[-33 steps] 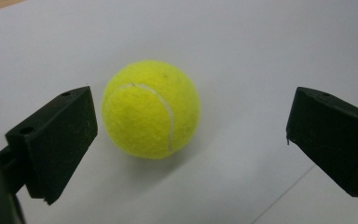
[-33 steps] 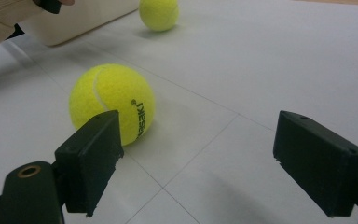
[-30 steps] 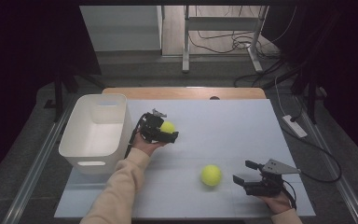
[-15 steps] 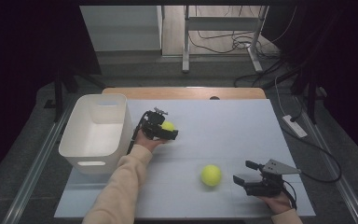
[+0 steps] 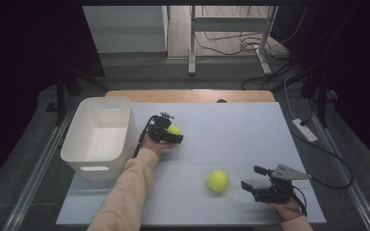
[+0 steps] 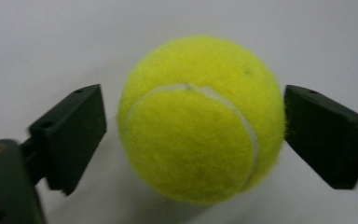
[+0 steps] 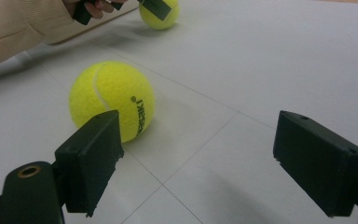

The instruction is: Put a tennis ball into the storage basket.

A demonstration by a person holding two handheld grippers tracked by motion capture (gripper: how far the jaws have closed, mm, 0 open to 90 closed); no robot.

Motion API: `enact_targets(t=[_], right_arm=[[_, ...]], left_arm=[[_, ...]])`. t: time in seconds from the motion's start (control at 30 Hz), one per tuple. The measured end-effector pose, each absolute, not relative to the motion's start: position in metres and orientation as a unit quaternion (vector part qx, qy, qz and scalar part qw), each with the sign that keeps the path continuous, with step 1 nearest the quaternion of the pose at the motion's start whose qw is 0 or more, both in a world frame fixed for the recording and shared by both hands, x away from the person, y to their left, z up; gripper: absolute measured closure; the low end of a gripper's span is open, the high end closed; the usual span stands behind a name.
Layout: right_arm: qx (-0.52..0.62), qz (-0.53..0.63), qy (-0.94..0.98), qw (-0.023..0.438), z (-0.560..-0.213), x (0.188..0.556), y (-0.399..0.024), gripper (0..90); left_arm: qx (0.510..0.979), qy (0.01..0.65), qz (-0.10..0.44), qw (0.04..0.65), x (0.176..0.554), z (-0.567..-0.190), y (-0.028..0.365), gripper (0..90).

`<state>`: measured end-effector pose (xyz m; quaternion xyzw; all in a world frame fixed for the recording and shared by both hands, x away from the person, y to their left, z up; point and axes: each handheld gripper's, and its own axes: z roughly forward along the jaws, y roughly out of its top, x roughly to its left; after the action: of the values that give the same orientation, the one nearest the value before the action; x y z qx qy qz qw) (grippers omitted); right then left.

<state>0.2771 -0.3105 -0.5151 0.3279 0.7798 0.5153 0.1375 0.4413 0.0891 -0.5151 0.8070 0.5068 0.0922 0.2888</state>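
A yellow tennis ball (image 6: 200, 119) lies on the white table (image 5: 231, 130), between the jaws of my left gripper (image 6: 196, 135). Those jaws have just been closing: one pad meets the ball's side, the other stands a sliver off it. From above, that gripper (image 5: 171, 135) and ball (image 5: 174, 130) sit just right of the bin. A second tennis ball (image 5: 218, 181) rests near the front edge. My right gripper (image 5: 251, 177) lies open just right of it, pointing at it. In the right gripper view that ball (image 7: 112, 100) sits ahead of the left jaw, outside the gap (image 7: 198, 158).
A white plastic bin (image 5: 94, 166) stands at the table's left side, nothing visible inside. The left forearm in a beige sleeve (image 5: 125, 192) reaches across the front left. Cables and table legs lie on the floor beyond the far edge.
My left gripper has sunk a little toward the table and its jaws have drawn in around the ball. The right gripper and the second ball have stayed put.
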Motion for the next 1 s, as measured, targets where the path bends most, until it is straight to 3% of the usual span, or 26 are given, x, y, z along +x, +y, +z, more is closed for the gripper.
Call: enact_targets(t=[0.1, 1.0], right_arm=[[0.329, 0.515, 0.78, 0.138, -0.515, 0.277, -0.311, 15.1], [0.33, 0.515, 0.778, 0.143, -0.514, 0.276, -0.312, 15.2]], left_arm=[[0.805, 0.508, 0.077, 0.296, 0.442, -0.517, 0.091, 26.4], [0.808, 0.468, 0.078, 0.351, 0.413, -0.493, 0.096, 27.7]])
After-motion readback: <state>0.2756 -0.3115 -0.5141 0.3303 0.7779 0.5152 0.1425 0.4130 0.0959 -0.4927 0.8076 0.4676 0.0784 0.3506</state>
